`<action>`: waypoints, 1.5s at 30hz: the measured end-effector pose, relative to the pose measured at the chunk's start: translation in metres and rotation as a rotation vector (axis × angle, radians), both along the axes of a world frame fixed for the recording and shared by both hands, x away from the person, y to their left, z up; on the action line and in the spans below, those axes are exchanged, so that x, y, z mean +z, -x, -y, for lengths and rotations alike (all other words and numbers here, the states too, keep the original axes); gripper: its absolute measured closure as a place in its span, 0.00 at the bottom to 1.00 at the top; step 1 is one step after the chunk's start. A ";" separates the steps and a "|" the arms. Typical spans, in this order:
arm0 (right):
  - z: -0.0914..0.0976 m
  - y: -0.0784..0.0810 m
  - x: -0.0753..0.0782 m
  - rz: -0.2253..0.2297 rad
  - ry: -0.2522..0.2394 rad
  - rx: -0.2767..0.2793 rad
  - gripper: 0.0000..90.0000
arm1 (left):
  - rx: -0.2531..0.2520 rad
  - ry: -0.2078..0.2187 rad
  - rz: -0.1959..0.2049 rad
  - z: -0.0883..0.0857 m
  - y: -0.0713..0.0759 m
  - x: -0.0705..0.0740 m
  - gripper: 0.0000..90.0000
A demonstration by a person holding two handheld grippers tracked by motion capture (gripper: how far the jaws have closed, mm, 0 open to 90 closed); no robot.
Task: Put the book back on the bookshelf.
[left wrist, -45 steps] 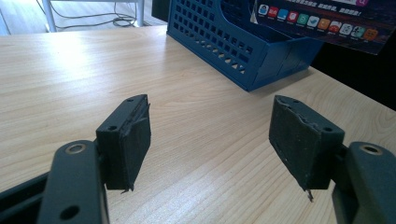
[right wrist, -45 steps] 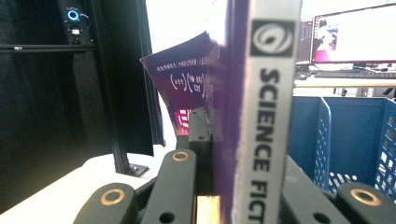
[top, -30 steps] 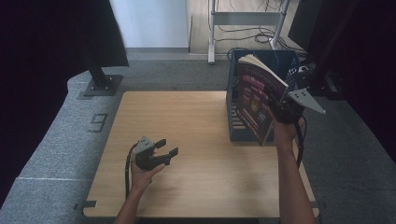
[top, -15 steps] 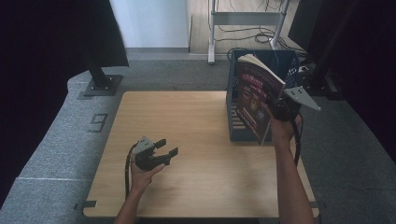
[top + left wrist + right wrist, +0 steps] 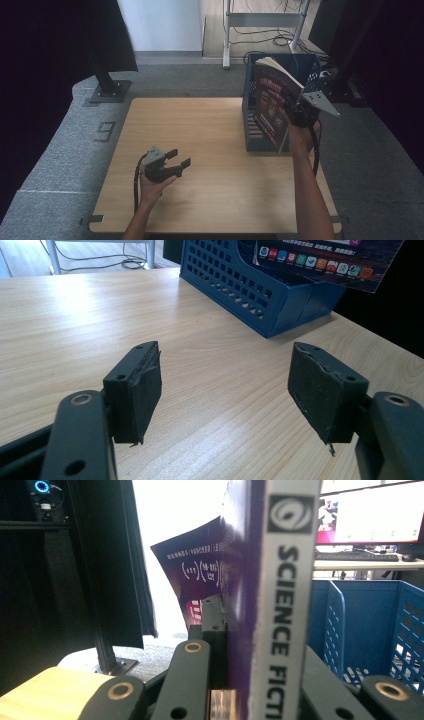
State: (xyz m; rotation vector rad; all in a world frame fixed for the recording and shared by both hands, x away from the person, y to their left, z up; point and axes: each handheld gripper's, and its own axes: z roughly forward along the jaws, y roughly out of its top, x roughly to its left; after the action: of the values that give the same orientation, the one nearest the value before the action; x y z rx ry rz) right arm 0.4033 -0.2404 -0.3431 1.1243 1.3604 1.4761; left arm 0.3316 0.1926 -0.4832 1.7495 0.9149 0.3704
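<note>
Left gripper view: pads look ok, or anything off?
Both pads are worn: the left pad is frayed along its edge, and the right pad is chipped, with a shred hanging from its lower corner. The left tool stands open, holding nothing.

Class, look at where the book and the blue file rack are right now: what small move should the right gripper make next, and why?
Probably lower the book into the blue file rack. The right gripper is shut on its spine and holds it upright above the rack's near slot, with the lower edge not yet seated. The left gripper rests open over the table, away from the rack.
</note>
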 end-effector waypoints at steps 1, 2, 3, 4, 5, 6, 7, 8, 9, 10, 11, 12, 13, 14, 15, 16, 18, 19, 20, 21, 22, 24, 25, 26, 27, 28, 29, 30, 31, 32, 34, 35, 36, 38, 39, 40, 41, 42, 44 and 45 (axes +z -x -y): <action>0.000 -0.001 -0.001 -0.001 -0.003 -0.003 0.91 | 0.000 0.000 -0.001 0.000 0.000 0.000 0.33; 0.001 -0.003 -0.001 -0.001 -0.004 -0.007 0.91 | 0.001 0.000 0.000 -0.001 0.000 0.000 0.33; 0.001 -0.005 -0.002 -0.002 -0.005 -0.010 0.91 | 0.002 0.001 -0.001 -0.001 0.000 0.000 0.33; 0.001 -0.007 -0.002 -0.004 -0.005 -0.014 0.91 | 0.004 0.002 -0.001 -0.002 0.000 -0.001 0.33; 0.001 -0.008 -0.002 -0.006 -0.004 -0.016 0.91 | 0.008 0.004 0.003 -0.002 0.000 -0.001 0.33; 0.000 -0.010 -0.002 -0.008 -0.001 -0.016 0.91 | 0.013 0.008 0.008 -0.002 0.000 -0.001 0.34; 0.000 -0.012 -0.002 -0.009 0.001 -0.017 0.91 | 0.014 0.009 0.009 -0.003 0.000 -0.001 0.34; -0.001 -0.013 -0.002 -0.010 0.000 -0.019 0.91 | 0.013 0.009 0.008 -0.003 0.000 -0.001 0.35; -0.001 -0.015 -0.002 -0.009 0.001 -0.020 0.91 | 0.012 0.009 0.006 -0.004 -0.001 -0.001 0.35; -0.001 -0.017 -0.002 -0.010 0.001 -0.021 0.91 | 0.010 0.008 0.003 -0.004 -0.001 -0.001 0.34; -0.002 -0.018 -0.002 -0.009 0.001 -0.025 0.91 | 0.010 0.006 0.002 -0.004 -0.001 -0.001 0.34; -0.003 -0.020 -0.002 -0.010 0.002 -0.027 0.91 | 0.010 0.005 0.001 -0.004 -0.001 -0.001 0.34; -0.003 -0.022 -0.002 -0.010 0.001 -0.031 0.91 | 0.010 0.006 -0.001 -0.004 -0.001 -0.001 0.34; -0.004 -0.023 -0.001 -0.010 0.001 -0.035 0.91 | 0.010 0.006 0.000 -0.005 -0.001 -0.001 0.34; -0.005 -0.025 -0.001 -0.010 0.001 -0.037 0.91 | 0.011 0.006 -0.001 -0.005 -0.001 -0.001 0.34; -0.005 -0.026 -0.001 -0.008 0.001 -0.037 0.91 | 0.012 0.007 -0.001 -0.005 -0.001 -0.001 0.34; -0.007 -0.029 -0.001 -0.010 0.003 -0.040 0.91 | 0.012 0.007 -0.004 -0.005 -0.001 -0.001 0.34; -0.008 -0.030 -0.001 -0.012 0.005 -0.042 0.91 | 0.011 0.006 -0.005 -0.005 -0.001 -0.001 0.34; -0.009 -0.031 0.000 -0.014 0.008 -0.044 0.91 | 0.009 0.005 -0.006 -0.004 -0.001 -0.001 0.34; -0.010 -0.033 0.000 -0.013 0.010 -0.048 0.91 | 0.007 0.006 -0.006 -0.004 0.000 -0.001 0.34; -0.011 -0.034 0.000 -0.013 0.013 -0.050 0.91 | 0.005 0.005 -0.005 -0.004 0.000 -0.001 0.34; -0.013 -0.036 0.001 -0.010 0.017 -0.060 0.91 | 0.004 0.004 -0.005 -0.004 0.000 -0.001 0.34; -0.013 -0.037 0.001 -0.011 0.017 -0.062 0.91 | 0.004 0.005 -0.005 -0.004 0.000 -0.001 0.34; -0.014 -0.039 0.001 -0.011 0.016 -0.064 0.91 | 0.005 0.007 -0.005 -0.004 0.000 -0.001 0.34; -0.013 -0.040 0.002 -0.012 0.014 -0.066 0.91 | 0.005 0.008 -0.005 -0.004 0.001 -0.001 0.34; -0.013 -0.042 0.002 -0.011 0.010 -0.069 0.91 | 0.006 0.009 -0.004 -0.004 0.001 0.000 0.34; -0.013 -0.044 0.003 -0.013 0.006 -0.070 0.91 | 0.005 0.010 -0.004 -0.005 0.001 0.000 0.34; -0.013 -0.046 0.003 -0.010 0.004 -0.075 0.91 | 0.004 0.008 -0.005 -0.005 0.001 0.000 0.34; -0.013 -0.047 0.004 -0.010 0.002 -0.078 0.91 | 0.002 0.006 -0.007 -0.004 0.001 -0.001 0.34; -0.013 -0.049 0.004 -0.009 -0.001 -0.083 0.91 | -0.001 0.006 -0.007 -0.004 0.001 -0.001 0.34; -0.014 -0.053 0.004 -0.006 -0.008 -0.093 0.91 | 0.000 0.005 -0.006 -0.003 0.001 -0.001 0.34; -0.015 -0.054 0.004 -0.003 -0.010 -0.098 0.91 | 0.000 0.006 -0.007 -0.003 0.001 -0.001 0.34; -0.016 -0.056 0.003 -0.003 -0.010 -0.100 0.91 | 0.000 0.005 -0.006 -0.004 0.001 -0.001 0.34; -0.019 -0.058 0.002 -0.005 -0.007 -0.101 0.91 | 0.001 0.004 -0.007 -0.004 0.001 0.000 0.34; -0.020 -0.060 0.002 -0.006 -0.007 -0.101 0.91 | 0.002 0.006 -0.007 -0.005 0.001 0.000 0.34; -0.021 -0.061 0.001 -0.009 -0.007 -0.100 0.91 | 0.004 0.007 -0.006 -0.005 0.001 0.000 0.34; -0.022 -0.062 0.000 -0.008 -0.008 -0.100 0.91 | 0.004 0.007 -0.006 -0.006 0.001 0.000 0.34; -0.022 -0.063 0.000 -0.008 -0.009 -0.100 0.91 | 0.005 0.007 -0.003 -0.006 0.001 0.000 0.34; -0.023 -0.064 -0.001 -0.004 -0.013 -0.097 0.91 | 0.007 0.011 -0.003 -0.007 0.001 0.001 0.34; -0.023 -0.065 -0.001 -0.002 -0.014 -0.099 0.91 | 0.007 0.011 -0.002 -0.007 0.001 0.001 0.34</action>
State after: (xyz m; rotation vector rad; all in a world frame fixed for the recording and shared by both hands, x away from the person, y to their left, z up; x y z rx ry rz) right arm 0.4683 -0.2176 -0.3443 1.1854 1.2797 1.4155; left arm 0.3302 0.2000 -0.4824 1.7375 0.9226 0.3677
